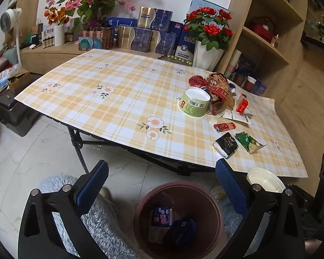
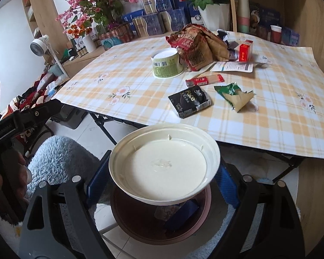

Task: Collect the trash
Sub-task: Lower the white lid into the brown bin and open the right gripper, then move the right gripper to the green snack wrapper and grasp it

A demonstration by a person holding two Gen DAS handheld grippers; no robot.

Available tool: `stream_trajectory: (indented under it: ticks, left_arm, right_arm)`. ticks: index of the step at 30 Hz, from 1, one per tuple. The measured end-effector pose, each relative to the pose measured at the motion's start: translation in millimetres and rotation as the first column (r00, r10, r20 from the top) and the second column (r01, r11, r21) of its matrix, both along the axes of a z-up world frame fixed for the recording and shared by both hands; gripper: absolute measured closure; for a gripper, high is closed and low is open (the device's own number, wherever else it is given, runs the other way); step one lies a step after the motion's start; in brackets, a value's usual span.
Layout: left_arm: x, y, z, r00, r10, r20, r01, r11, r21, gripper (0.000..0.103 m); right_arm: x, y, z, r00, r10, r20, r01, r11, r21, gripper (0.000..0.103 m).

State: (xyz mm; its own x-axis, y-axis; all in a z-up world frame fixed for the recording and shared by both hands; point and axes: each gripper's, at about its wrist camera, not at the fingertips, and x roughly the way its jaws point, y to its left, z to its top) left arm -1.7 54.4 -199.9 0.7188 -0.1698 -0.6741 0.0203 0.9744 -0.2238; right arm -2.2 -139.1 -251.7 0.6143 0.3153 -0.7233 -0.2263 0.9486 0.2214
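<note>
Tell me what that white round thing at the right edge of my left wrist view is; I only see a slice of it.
Observer: It is a white plastic lid, whole in the right wrist view, clamped by its rim between the blue pads of the right gripper.
Operator: Is it over the bin?
Observer: Yes. From that camera it hangs above the brown bin and hides most of the opening.
Operator: Anything left on the lid?
Observer: Only a faint smear at its centre; otherwise the face turned to the camera looks bare.
</note>
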Motion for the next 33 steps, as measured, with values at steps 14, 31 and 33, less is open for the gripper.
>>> stream_trajectory:
  ticks: [14,31,33]
  left_arm:
    - [-1,-11,2,0.999,-0.035,0.023,0.035,0.999,0.018,0.006]
    - [1,-8,-1,1.000,-0.021,0.008,0.021,1.000,0.021,0.006]
    - [2,-4,-3,1.000,-0.007,0.001,0.007,1.000,0.010,0.006]
  right_arm:
    - [0,-7,3,0.997,-0.063,0.038,0.064,0.998,-0.016,0.006]
    - [5,-26,-2,0.986,-0.164,0.034,0.163,0.986,0.032,0.006]
    - [5,-30,-2,0.982,-0.180,0.052,0.179,0.983,0.028,0.006]
